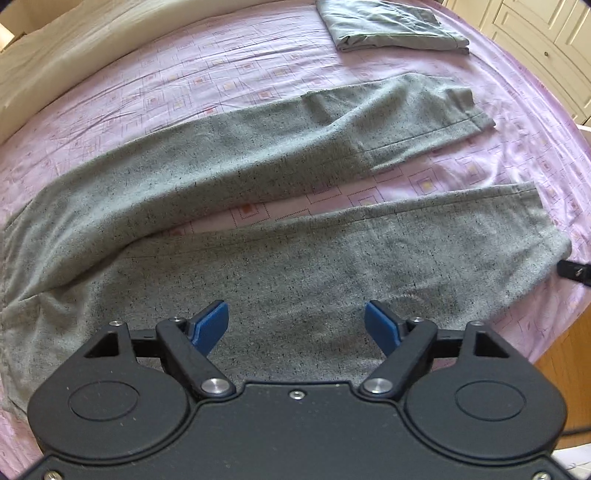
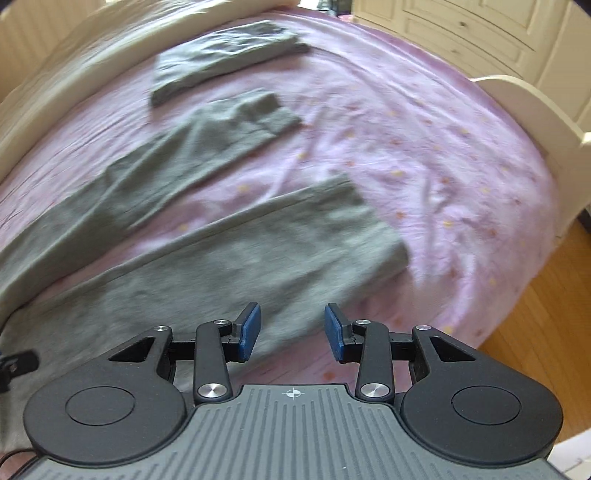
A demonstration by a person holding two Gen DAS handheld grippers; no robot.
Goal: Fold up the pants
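Note:
Grey speckled pants [image 1: 258,273] lie flat on the pink bedsheet [image 1: 221,74], their two legs spread apart in a narrow V with the hems to the right. My left gripper [image 1: 295,308] hovers over the near leg, open, with only cloth below its blue pads [image 1: 210,326]. In the blurred right wrist view the pants [image 2: 221,258] run from lower left to the near hem at mid-frame. My right gripper [image 2: 292,310] stands open above the near leg's lower edge, with nothing between its fingers.
A folded grey garment [image 1: 388,26] lies at the far side of the bed, also the folded garment [image 2: 221,62]. A cream blanket [image 1: 55,55] lines the far left. A cream bed end [image 2: 535,107], wardrobe doors [image 2: 480,29] and wooden floor [image 2: 535,314] lie to the right.

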